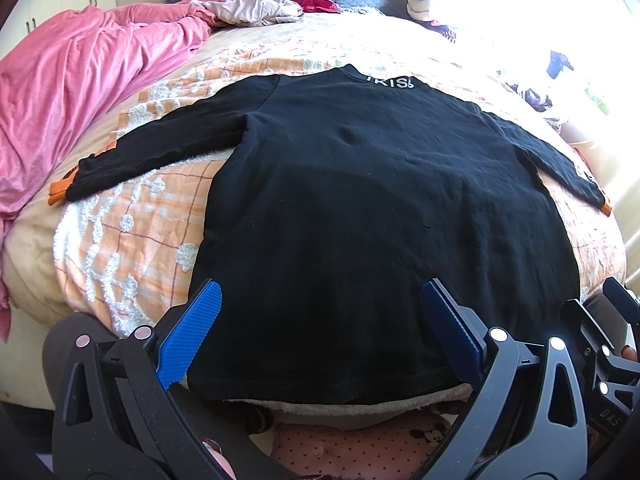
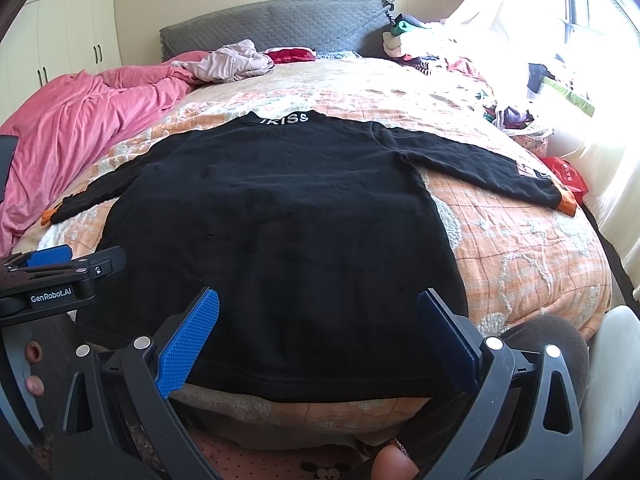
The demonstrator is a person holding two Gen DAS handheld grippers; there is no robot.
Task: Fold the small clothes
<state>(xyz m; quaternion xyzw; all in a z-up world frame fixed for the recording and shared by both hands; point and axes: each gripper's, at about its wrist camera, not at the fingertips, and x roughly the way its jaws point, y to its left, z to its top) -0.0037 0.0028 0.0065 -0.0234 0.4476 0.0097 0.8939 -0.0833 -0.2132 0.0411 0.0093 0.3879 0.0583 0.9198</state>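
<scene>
A small black long-sleeved sweater [image 1: 360,208] with white letters at the collar and orange cuffs lies flat on the bed, back up, sleeves spread out; it also shows in the right wrist view [image 2: 288,220]. My left gripper [image 1: 320,296] is open and empty above the hem's left part. My right gripper [image 2: 318,304] is open and empty above the hem's right part. The right gripper [image 1: 618,300] shows at the right edge of the left wrist view, and the left gripper [image 2: 60,262] at the left edge of the right wrist view.
The bed has an orange-and-white checked blanket [image 2: 520,248]. A pink quilt [image 1: 72,92] is bunched at the left. Loose clothes [image 2: 232,62] lie near the grey headboard [image 2: 280,28]. A pile of clothes [image 2: 460,68] and a red bag [image 2: 568,176] lie at the right.
</scene>
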